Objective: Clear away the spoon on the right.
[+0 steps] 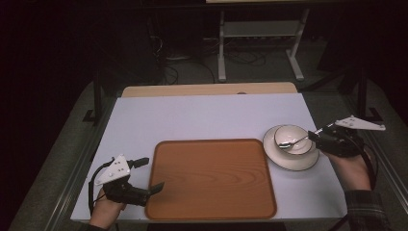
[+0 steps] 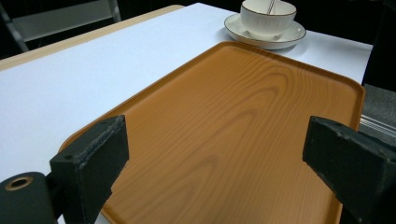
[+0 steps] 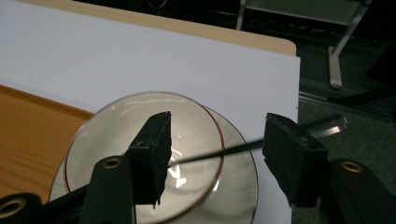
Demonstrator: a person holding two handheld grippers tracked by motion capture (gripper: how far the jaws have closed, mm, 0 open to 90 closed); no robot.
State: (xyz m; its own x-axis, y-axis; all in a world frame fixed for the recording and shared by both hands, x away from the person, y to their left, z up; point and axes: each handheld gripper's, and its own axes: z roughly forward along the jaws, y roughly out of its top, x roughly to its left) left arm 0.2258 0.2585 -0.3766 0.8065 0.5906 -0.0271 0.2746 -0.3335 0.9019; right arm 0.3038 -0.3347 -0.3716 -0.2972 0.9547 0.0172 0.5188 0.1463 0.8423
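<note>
Right hand-held gripper [image 1: 312,136]: stands with its jaws apart, squeezing nothing. Points at the bowl [image 1: 284,132] from the right side of the table [image 1: 192,115]. Has the thin handle of the spoon [image 3: 233,150] running across the gap between the two black jaws, with room on both sides. Looks like a loose fit, so the spoon can rest by itself.

Spoon: lies with its round end down in the bowl and its handle leaning up over the rim, toward the right gripper. Leans that way most likely because the rim props it up. Easy to grab again by that handle.

Bowl: sits upright on a white plate [image 1: 288,161]. Stands just beside the right edge of the tray [image 1: 211,178], on the bare table, not on the tray. Probably kept on the plate so both can go as one set.

Tray: lies flat in the middle of the table with nothing on it. Looks like the place where the bowl and plate could go.

Left hand-held gripper [image 1: 156,186]: hangs over the near left corner of the tray with its jaws wide apart, holding nothing. Points across the tray toward the bowl. Seems to wait there, maybe to keep the tray from sliding.
</note>
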